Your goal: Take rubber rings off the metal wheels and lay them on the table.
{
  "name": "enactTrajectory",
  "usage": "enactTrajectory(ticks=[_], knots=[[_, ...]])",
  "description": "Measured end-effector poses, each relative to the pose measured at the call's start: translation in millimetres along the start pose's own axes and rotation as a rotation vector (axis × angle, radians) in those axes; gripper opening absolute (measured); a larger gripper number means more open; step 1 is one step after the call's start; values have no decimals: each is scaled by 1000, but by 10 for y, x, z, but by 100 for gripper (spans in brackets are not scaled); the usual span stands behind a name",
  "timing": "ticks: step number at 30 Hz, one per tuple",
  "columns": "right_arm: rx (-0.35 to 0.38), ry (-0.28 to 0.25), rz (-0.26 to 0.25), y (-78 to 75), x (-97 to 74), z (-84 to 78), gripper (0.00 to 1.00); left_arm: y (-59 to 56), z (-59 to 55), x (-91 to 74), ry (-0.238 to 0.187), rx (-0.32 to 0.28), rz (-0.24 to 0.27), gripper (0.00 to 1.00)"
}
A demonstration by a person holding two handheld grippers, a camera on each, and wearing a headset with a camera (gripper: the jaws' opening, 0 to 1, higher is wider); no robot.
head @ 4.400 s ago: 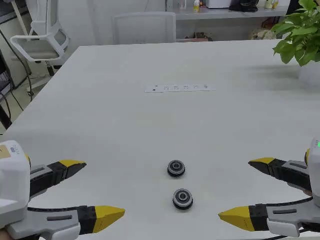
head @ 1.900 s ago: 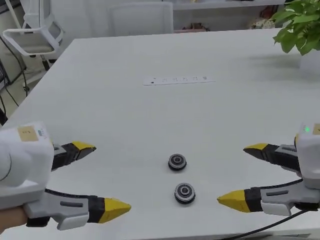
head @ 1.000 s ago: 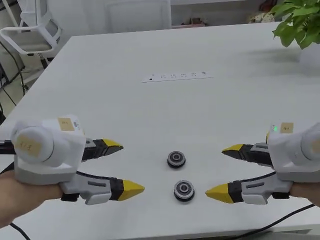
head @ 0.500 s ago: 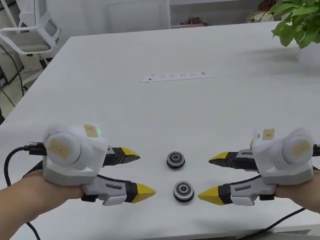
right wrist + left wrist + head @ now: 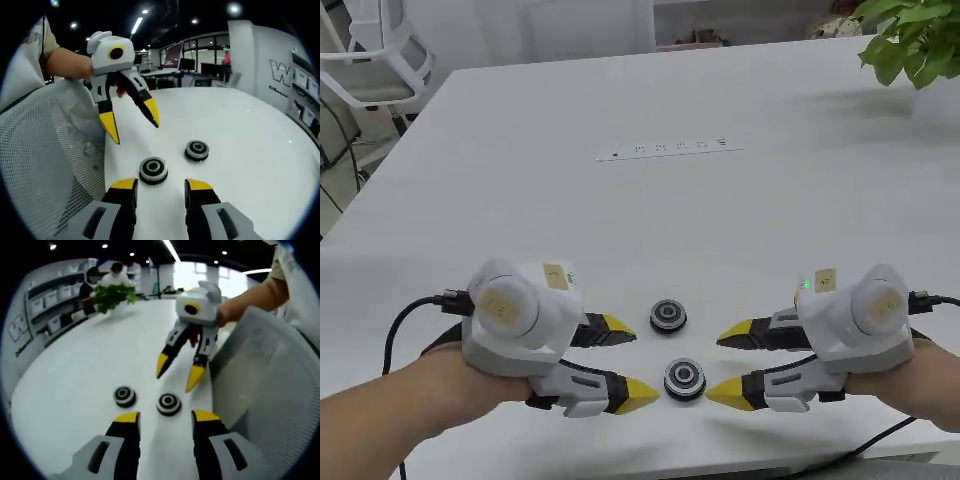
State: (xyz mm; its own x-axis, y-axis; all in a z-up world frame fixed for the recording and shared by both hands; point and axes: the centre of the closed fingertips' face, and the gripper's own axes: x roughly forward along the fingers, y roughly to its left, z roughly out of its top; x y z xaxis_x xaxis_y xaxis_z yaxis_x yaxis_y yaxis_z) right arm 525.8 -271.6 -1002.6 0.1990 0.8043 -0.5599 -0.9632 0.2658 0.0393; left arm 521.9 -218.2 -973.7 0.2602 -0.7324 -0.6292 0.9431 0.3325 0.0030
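Two small metal wheels with black rubber rings lie flat on the white table (image 5: 520,200). The far wheel (image 5: 667,315) sits just behind the near wheel (image 5: 684,378). My left gripper (image 5: 638,365) stands open just left of the near wheel. My right gripper (image 5: 719,365) stands open just right of it, so the two sets of yellow tips face each other. In the left gripper view the near wheel (image 5: 168,404) lies just ahead of my open left gripper (image 5: 166,416), with the far wheel (image 5: 125,396) to its left. In the right gripper view the near wheel (image 5: 153,170) lies ahead of my right gripper (image 5: 161,184), the far wheel (image 5: 197,150) beyond.
A white power strip (image 5: 660,149) lies mid-table. A potted plant (image 5: 910,40) stands at the far right corner. A white chair (image 5: 370,70) stands past the table's far left. The table's front edge runs right under my hands, with cables (image 5: 405,320) trailing.
Both grippers have come inward from the sides, closing in on the near wheel from left and right. The wheels have stayed put; the head camera has tilted slightly.
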Motion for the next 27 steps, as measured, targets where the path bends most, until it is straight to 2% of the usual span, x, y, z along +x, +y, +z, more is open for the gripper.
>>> enactTrajectory(ticks=[10, 15, 27], knots=[[27, 0, 31, 46, 93, -60, 27, -1, 20, 128, -3, -30, -26, 30], [42, -6, 41, 59, 127, -64, 23, -12, 35, 216, -3, -34, -27, 28], [61, -1, 56, 71, 160, -95, 21, -39, 28, 392, 5, -55, -43, 19]])
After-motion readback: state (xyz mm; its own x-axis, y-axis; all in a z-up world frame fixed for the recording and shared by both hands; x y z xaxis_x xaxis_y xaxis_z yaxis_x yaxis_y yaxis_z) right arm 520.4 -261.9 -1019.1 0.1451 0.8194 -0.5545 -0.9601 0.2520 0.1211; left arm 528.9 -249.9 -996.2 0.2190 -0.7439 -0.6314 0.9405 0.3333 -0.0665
